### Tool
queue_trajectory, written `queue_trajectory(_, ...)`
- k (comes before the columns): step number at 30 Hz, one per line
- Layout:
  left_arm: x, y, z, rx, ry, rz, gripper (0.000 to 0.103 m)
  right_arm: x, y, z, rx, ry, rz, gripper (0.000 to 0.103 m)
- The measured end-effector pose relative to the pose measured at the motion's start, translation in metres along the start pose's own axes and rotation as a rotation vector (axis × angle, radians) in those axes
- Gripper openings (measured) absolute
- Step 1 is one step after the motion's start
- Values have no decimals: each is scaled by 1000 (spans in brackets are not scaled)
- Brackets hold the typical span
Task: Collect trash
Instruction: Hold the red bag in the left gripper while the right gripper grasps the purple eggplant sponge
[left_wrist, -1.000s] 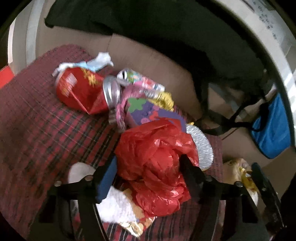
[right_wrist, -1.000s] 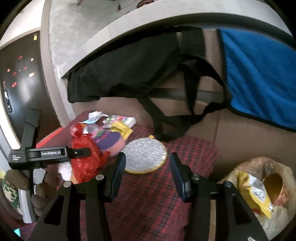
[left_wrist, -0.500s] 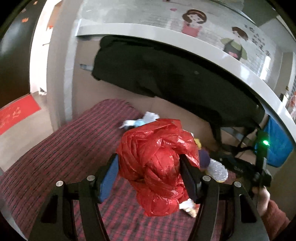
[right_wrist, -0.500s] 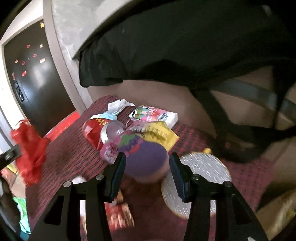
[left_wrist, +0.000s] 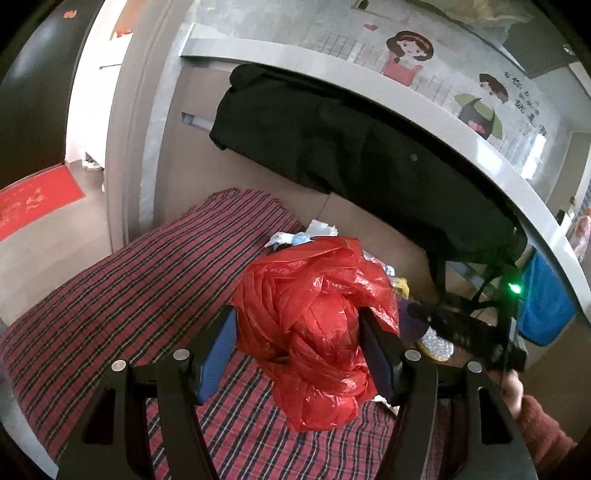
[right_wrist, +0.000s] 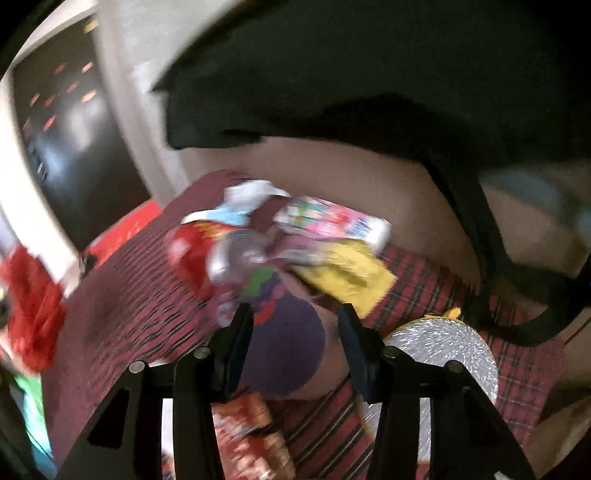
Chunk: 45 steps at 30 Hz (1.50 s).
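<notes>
In the left wrist view, our left gripper (left_wrist: 297, 332) sits at lower centre, clamped on a crumpled red plastic bag (left_wrist: 314, 325) that hangs clear above the red plaid cloth (left_wrist: 140, 302). At the right edge of that frame we see the right gripper (left_wrist: 419, 309) reaching toward the litter.

In the blurred right wrist view, the red bag shows at the far left edge. Centre frame holds the trash pile: a white tissue (right_wrist: 255, 192), a red packet (right_wrist: 188, 254), a pink printed wrapper (right_wrist: 332, 221) and a yellow wrapper (right_wrist: 347, 277). Below it, our right gripper straddles a purple cup-like item (right_wrist: 291, 350); whether the pads already press on it we cannot tell. A silver foil disc (right_wrist: 443, 347) lies at lower right.

We judge one piece is collected and the second pickup is under way. Next we would close squarely on the purple item, then lift.
</notes>
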<state>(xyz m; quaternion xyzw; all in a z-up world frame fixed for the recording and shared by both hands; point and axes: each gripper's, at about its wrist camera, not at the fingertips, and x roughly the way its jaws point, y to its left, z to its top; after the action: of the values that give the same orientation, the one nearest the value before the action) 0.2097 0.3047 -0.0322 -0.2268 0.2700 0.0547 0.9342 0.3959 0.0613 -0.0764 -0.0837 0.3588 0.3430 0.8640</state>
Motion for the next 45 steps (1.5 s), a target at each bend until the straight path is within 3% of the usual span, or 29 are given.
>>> queue_trajectory(9,12,8,-21,-52,54,-25,66,-18,38,-7,-120,31,10,45)
queue_trajectory(17,22,19,-24,-69,79,-7,66,-14,31,-7,-170,-30,-114,44)
queue_trajectory(27,40,3,-2,-27,152,6,66,-5,-35,9,56,11,-15,44)
queue_trajectory(32,49,-15,2,34,146,18,66,16,-50,7,62,40,-22,44)
queue_trajectory(36,59,-19,-3,33,167,15,66,33,-64,1,110,55,23,46)
queue_trajectory(41,61,-20,-2,31,178,15,66,30,-58,1,155,81,85,47)
queue_trajectory(45,58,-13,-1,8,168,8,66,12,-26,5,146,32,151,48)
